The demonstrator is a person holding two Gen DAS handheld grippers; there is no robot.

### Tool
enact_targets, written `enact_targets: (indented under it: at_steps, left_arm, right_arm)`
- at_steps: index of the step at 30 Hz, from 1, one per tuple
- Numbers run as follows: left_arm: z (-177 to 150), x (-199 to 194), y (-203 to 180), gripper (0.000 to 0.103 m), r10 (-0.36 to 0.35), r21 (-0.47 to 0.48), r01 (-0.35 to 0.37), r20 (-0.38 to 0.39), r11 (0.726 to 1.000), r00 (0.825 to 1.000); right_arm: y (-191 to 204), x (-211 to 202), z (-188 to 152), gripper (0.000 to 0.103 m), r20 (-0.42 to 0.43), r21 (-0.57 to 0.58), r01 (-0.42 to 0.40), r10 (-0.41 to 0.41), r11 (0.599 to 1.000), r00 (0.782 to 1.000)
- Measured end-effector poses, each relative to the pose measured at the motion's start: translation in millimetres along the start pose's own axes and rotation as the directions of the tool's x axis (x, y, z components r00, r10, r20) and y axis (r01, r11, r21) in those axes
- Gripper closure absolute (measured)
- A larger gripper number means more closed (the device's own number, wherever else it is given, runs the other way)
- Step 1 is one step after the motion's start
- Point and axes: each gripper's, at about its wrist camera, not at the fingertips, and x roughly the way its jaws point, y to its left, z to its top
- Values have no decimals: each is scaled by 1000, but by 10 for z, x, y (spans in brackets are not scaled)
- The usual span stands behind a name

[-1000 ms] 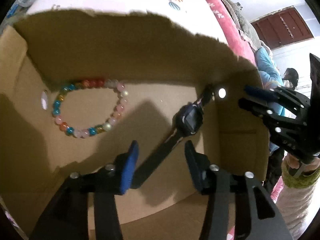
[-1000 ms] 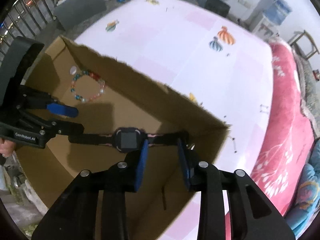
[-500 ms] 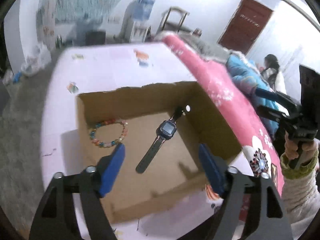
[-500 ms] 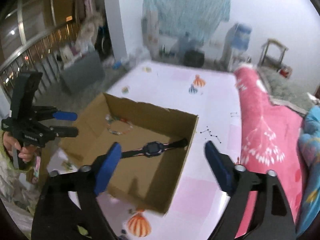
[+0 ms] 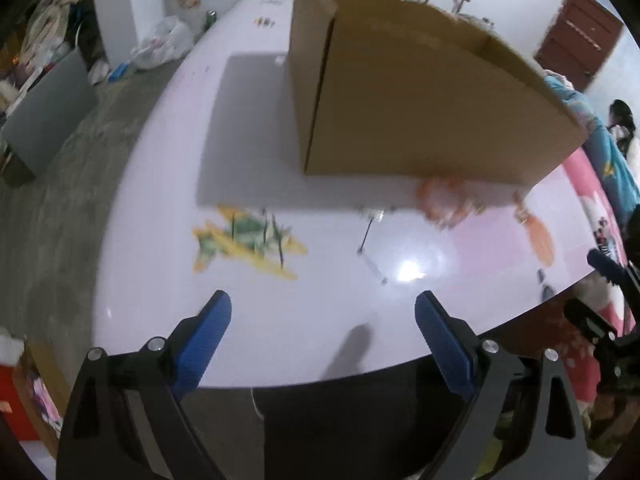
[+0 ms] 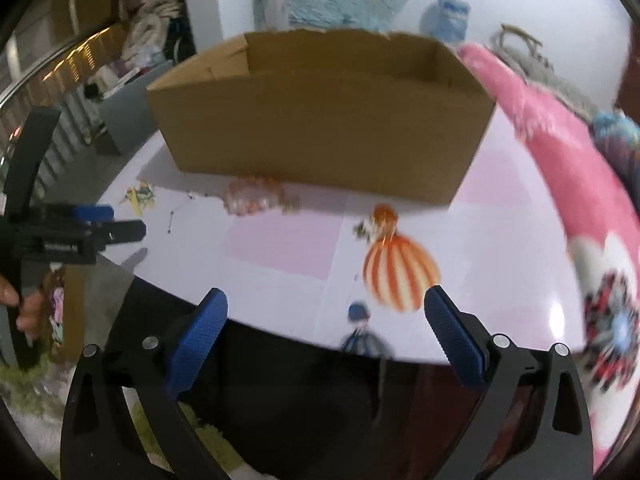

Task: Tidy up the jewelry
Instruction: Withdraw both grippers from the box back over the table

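Both blue-padded grippers, left [image 5: 323, 322] and right [image 6: 326, 318], spread wide and empty, pulled off the brown cardboard box [image 6: 320, 120], probably since nothing's left to grab.

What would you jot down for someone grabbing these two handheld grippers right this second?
Left gripper: open, holding nothing, hovering near the table's front edge.
Right gripper: open, holding nothing, same spot.
Cardboard box stands on the table; its inside is hidden from here.
Left: a pinkish-orange bead piece lies outside, against the box's front wall. Blurred, likely a bracelet; it probably goes in next.
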Motion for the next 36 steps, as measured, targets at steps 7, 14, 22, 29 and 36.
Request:
enact_targets:
  at_steps: [7, 14, 22, 29, 36]
  left_arm:
    - [-38, 148, -77, 10, 103, 53, -106, 50, 993, 993]
    - [-116, 200, -149, 6, 138, 108, -146, 78, 983, 987]
    - [-167, 163, -197, 5, 147, 117, -156, 84, 981, 986]
    - [-158, 144, -222, 4, 141, 136, -148, 57, 980, 988]
    - [-130, 165, -211, 4, 146, 131, -150, 41, 980, 988]
  right_arm:
    - [-84, 145, -15, 8, -19, 111, 29, -27, 993, 999]
    - [-117, 460, -34, 8, -79, 133, 106, -96, 985, 992]
    - [-65, 524, -97, 8, -72, 99, 173, -166, 980, 983]
    - [-22, 500, -117, 8, -78, 97, 173, -165, 980, 983]
    - [21, 500, -123, 8, -108, 96, 178, -167, 979, 980]
